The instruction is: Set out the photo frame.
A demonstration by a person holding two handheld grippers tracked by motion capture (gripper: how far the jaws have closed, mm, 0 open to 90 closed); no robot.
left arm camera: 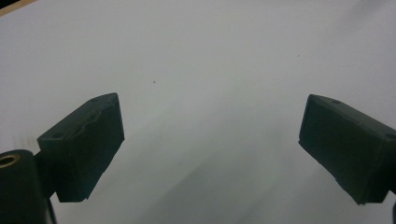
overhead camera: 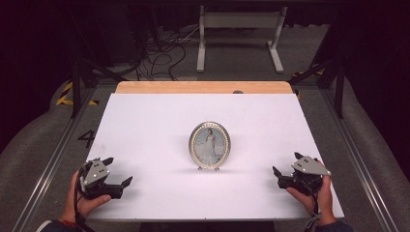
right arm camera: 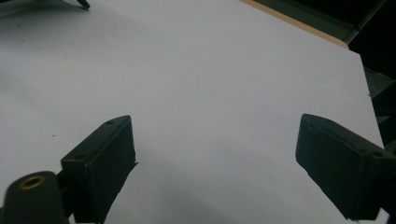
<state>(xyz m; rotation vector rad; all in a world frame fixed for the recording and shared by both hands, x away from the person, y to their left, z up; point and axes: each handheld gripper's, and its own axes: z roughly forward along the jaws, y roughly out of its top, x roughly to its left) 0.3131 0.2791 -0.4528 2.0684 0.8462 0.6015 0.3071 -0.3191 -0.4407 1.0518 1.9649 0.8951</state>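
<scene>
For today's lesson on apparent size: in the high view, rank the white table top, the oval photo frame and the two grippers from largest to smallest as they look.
1. White table top, by far the largest.
2. Oval photo frame, standing upright at the centre.
3. Left gripper and right gripper: they look alike, both open, so no ranking between them.

A white table (overhead camera: 145,125) with a wooden far edge (overhead camera: 203,87); beyond, cables (overhead camera: 162,53) on grey floor (overhead camera: 241,48).

"4" on the floor (overhead camera: 87,138)
</scene>
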